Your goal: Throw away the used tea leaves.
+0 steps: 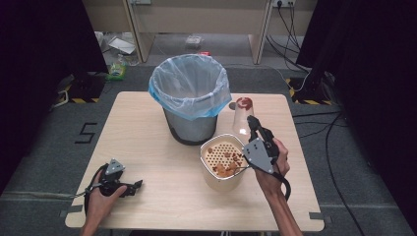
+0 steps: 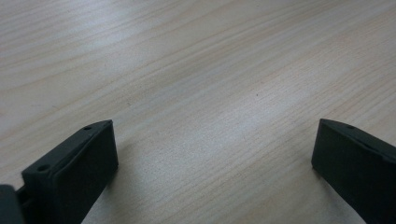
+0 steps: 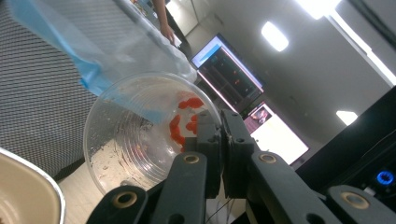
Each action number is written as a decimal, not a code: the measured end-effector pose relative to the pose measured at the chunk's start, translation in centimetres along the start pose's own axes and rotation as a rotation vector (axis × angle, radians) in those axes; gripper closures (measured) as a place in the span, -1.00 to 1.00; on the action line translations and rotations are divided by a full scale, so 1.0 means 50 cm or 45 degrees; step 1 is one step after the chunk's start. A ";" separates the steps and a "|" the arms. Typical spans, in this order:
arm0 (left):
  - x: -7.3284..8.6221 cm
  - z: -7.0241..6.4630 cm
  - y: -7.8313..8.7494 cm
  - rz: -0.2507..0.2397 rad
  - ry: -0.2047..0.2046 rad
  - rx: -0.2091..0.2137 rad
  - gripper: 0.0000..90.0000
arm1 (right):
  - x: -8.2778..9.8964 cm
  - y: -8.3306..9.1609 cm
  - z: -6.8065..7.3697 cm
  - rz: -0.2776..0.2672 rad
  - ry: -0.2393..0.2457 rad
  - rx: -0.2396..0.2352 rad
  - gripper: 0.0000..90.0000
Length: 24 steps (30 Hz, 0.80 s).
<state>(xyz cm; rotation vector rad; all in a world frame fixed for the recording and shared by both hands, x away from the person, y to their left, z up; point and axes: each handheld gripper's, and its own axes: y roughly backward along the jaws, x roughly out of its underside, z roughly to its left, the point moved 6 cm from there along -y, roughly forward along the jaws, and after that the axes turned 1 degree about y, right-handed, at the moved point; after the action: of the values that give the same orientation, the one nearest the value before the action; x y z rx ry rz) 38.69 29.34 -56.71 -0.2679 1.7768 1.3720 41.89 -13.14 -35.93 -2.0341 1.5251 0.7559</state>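
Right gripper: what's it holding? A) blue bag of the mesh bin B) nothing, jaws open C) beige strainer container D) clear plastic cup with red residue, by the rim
D: in the right gripper view the right gripper has its jaws shut on the rim of the clear plastic cup with red residue; the high view shows that cup tipped over the beige strainer container.

Left tool (image 1: 138,185) agape, right tool (image 1: 252,121) clamped.

Right hand-held gripper (image 3: 219,154) pinches clear cup (image 3: 140,135) rim beside bin (image 3: 42,102)

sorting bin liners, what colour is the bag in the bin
Light blue, see-through bag lining the bin; clearest in the high view.
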 end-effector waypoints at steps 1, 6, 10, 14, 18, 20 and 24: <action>0.000 0.000 0.000 0.000 0.001 0.000 -1.00 | 0.002 -0.003 -0.004 0.008 -0.021 -0.002 0.95; 0.000 0.000 0.000 0.002 -0.001 0.000 -1.00 | 0.008 -0.023 -0.032 0.034 -0.148 -0.032 0.95; 0.000 0.000 0.000 0.002 -0.002 0.001 -1.00 | 0.007 -0.037 -0.053 0.044 -0.215 -0.042 0.95; 0.000 0.001 0.000 0.001 -0.001 0.000 -1.00 | 0.007 -0.058 -0.083 0.057 -0.301 -0.040 0.95; 0.000 0.000 0.000 0.001 0.001 0.000 -1.00 | 0.002 -0.068 -0.096 0.055 -0.334 -0.045 0.95; 0.000 0.000 0.000 0.001 0.001 0.000 -1.00 | -0.003 -0.075 -0.104 0.058 -0.345 -0.046 0.95; 0.000 0.001 0.000 0.001 0.000 0.000 -1.00 | -0.019 -0.094 -0.124 0.061 -0.383 -0.060 0.95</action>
<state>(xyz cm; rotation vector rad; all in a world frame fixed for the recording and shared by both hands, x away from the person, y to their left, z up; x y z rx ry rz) 38.70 29.37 -56.72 -0.2671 1.7768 1.3728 47.10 -15.44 -30.51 -1.8227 1.3976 1.0716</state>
